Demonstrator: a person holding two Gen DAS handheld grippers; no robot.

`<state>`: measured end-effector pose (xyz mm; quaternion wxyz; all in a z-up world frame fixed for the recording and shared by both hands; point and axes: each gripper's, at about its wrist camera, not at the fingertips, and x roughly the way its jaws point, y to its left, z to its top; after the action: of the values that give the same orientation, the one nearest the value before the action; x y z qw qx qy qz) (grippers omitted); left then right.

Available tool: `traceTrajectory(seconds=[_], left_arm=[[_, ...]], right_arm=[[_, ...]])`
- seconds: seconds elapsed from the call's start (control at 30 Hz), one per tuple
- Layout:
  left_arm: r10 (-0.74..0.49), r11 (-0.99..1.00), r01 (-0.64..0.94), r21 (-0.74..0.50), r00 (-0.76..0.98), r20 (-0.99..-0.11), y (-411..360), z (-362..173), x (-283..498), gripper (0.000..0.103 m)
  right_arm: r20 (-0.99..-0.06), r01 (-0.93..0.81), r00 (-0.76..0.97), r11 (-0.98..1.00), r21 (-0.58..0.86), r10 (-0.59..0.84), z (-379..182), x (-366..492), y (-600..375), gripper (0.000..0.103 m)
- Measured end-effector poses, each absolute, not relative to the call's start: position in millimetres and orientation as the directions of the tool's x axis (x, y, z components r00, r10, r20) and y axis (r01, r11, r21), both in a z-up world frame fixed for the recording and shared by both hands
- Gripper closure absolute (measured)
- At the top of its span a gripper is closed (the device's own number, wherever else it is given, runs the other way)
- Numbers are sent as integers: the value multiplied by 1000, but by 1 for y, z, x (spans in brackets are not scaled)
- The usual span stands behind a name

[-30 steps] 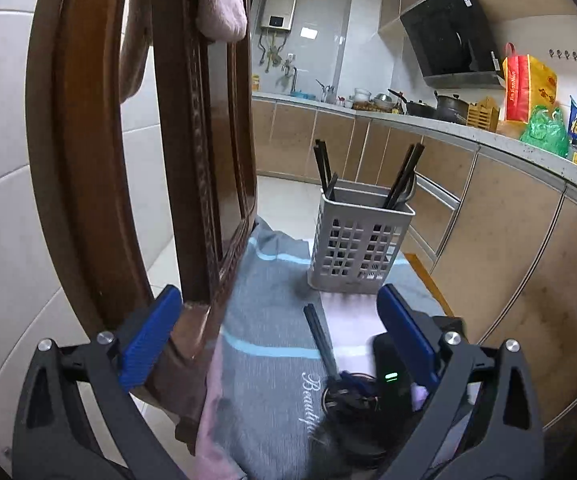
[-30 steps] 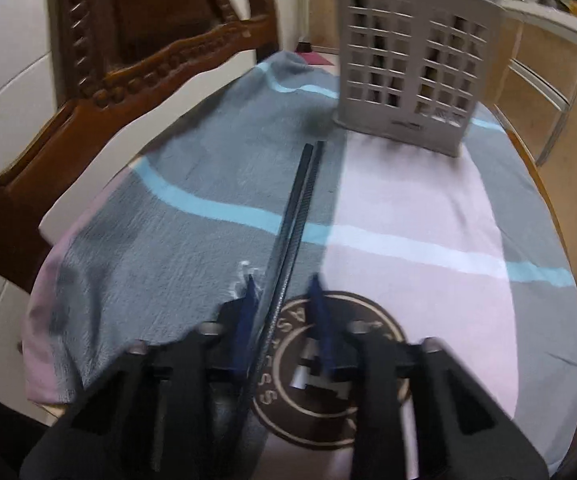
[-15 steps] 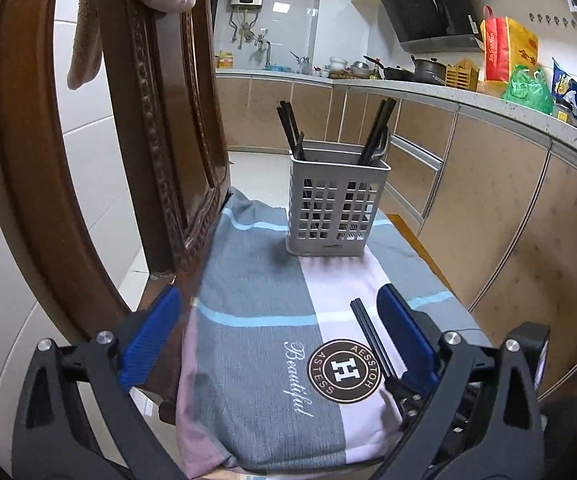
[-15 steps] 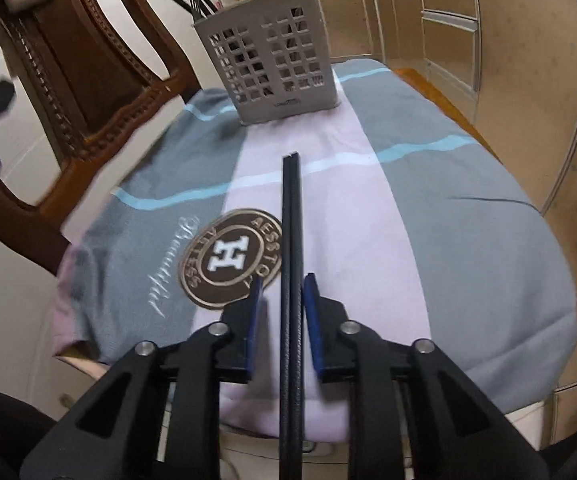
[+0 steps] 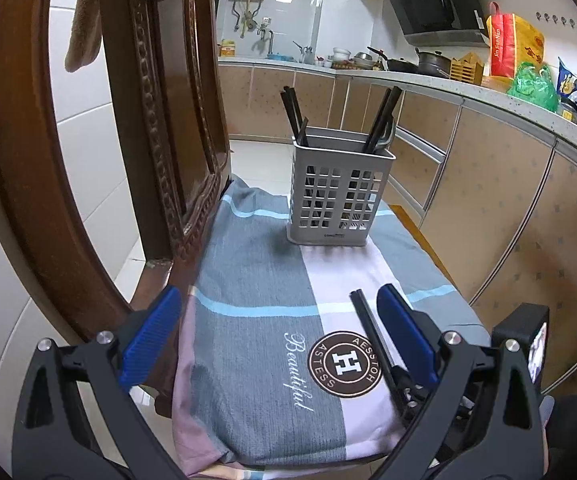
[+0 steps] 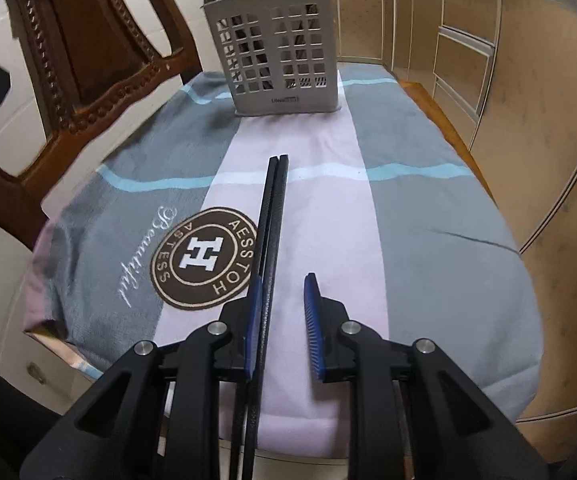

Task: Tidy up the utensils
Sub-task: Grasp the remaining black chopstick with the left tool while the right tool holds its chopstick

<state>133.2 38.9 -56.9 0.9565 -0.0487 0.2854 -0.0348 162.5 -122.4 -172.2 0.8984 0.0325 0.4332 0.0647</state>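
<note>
Your pair of black chopsticks [image 6: 274, 216] is slim, square-ended and finely textured, lying on a soft towel [image 6: 428, 220] striped grey, pale pink and light blue, with a round brown embroidered crest beside them. At the towel's far end stands a grey plastic utensil holder [image 6: 284, 60], its walls a grid of square holes, with more dark chopsticks leaning out.

Only your left wrist view shows the kitchen beyond: the speckled counter [image 5: 508, 100] with pots and bags, and the carved wooden chair back [image 5: 156, 120] with cloths draped over it. Only your right wrist view shows the chopsticks running back between the blue ribbed pads.

Your right gripper [image 6: 284, 308] has just been opening: its jaws stand slightly apart, the chopsticks against the left pad and clear of the right one. Your left gripper [image 5: 276, 328] is spread wide over the towel, holding nothing.
</note>
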Motion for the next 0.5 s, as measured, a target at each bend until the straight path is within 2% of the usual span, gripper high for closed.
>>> traceTrajectory(seconds=[0.1,0.23,0.3,0.37,0.5], left_arm=[[-93,993,35,-116,835,-543,39,-57,134,6],[-88,993,29,-115,829,-552,39,-60,135,6],[-89,993,30,-115,826,-557,38,-60,136,6],[-87,993,29,-111,823,-562,37,-62,138,6],[-91,994,35,-107,810,-579,34,-66,141,6]], right_arm=[[-781,-102,614,993,60,110,-175,165,-114,79],[-776,-85,620,993,79,115,-176,171,-112,79],[-773,-89,625,993,72,112,-177,177,-106,84],[-773,-74,626,994,74,105,-178,182,-104,93],[-775,-21,625,995,95,87,-177,178,-124,96]])
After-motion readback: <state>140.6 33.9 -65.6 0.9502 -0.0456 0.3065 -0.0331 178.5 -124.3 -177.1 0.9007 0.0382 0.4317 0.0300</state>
